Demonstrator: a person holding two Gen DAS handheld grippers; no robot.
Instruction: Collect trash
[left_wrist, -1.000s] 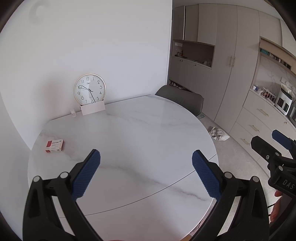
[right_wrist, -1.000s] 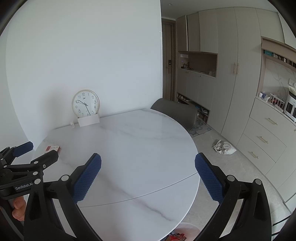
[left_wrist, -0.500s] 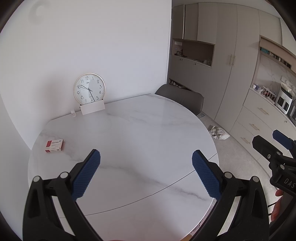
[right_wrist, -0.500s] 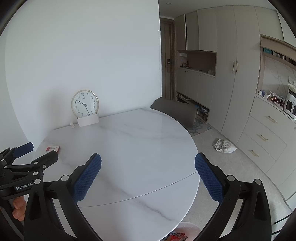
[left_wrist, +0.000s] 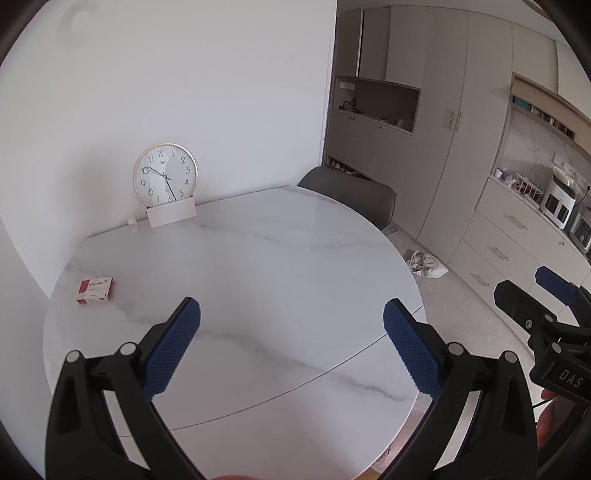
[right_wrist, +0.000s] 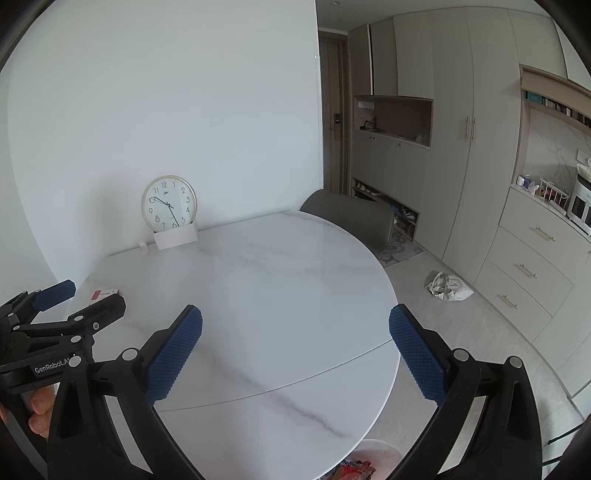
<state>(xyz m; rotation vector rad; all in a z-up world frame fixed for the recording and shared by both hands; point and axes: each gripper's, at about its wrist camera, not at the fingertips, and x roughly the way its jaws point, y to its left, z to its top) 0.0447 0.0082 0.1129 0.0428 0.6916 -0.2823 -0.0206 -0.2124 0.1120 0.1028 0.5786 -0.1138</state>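
Both views barely shifted, red-and-white box far left of spread fingers

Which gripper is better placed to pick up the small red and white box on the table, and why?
Left. The red and white box lies near the table's left edge, on the left gripper's side. The right gripper is also open and empty, but would have to reach across the left one.

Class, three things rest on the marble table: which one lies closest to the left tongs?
The red and white box, lying flat near the table's left edge. The clock and the small bottle stand far back against the wall.
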